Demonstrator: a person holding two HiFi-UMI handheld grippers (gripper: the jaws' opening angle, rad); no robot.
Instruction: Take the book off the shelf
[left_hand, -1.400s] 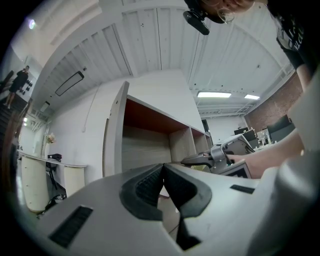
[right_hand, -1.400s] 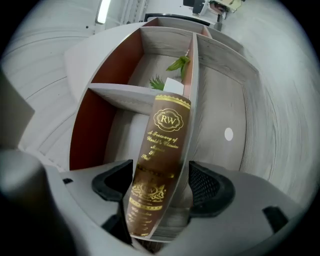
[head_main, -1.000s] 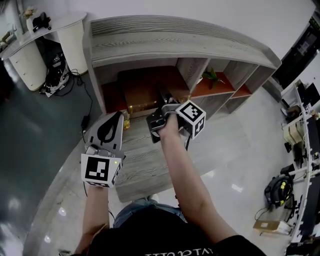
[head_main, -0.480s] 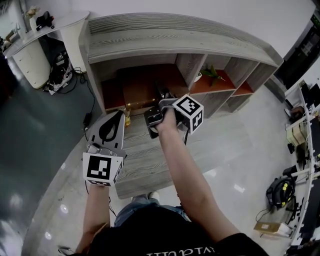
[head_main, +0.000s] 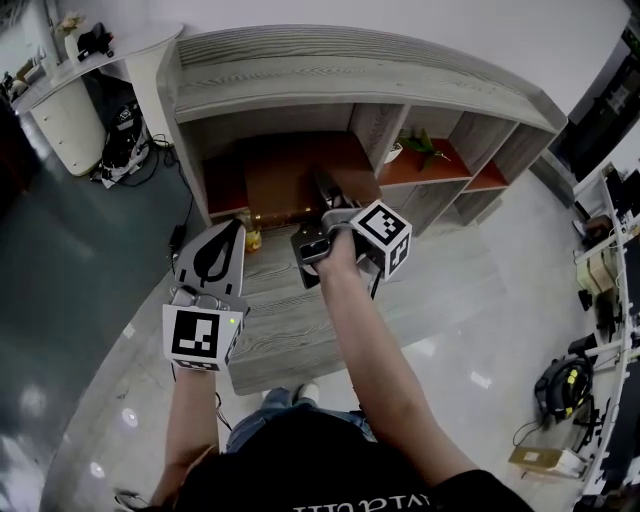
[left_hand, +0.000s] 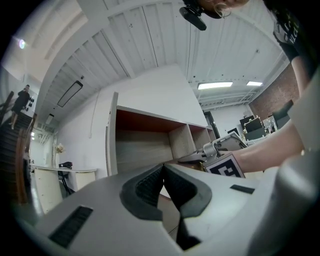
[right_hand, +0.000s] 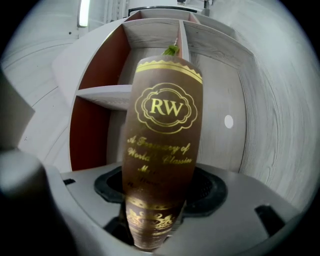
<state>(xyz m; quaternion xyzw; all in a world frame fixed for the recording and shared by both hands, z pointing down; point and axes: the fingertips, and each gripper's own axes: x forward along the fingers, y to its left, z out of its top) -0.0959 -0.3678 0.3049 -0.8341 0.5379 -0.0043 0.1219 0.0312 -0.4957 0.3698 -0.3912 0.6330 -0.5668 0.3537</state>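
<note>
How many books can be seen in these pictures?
1. The brown book with gold lettering is in the shelf, its spine between the closing jaws of the right gripper. More may be hidden behind the person's arm.

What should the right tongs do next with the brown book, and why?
Probably finish squeezing before pulling. The right tongs are closing with the brown book spine-first between their pads, and the book stands in the shelf. A firm pinch first should keep it from slipping when it is drawn out. The left tongs are shut and empty, so they give no help.
</note>
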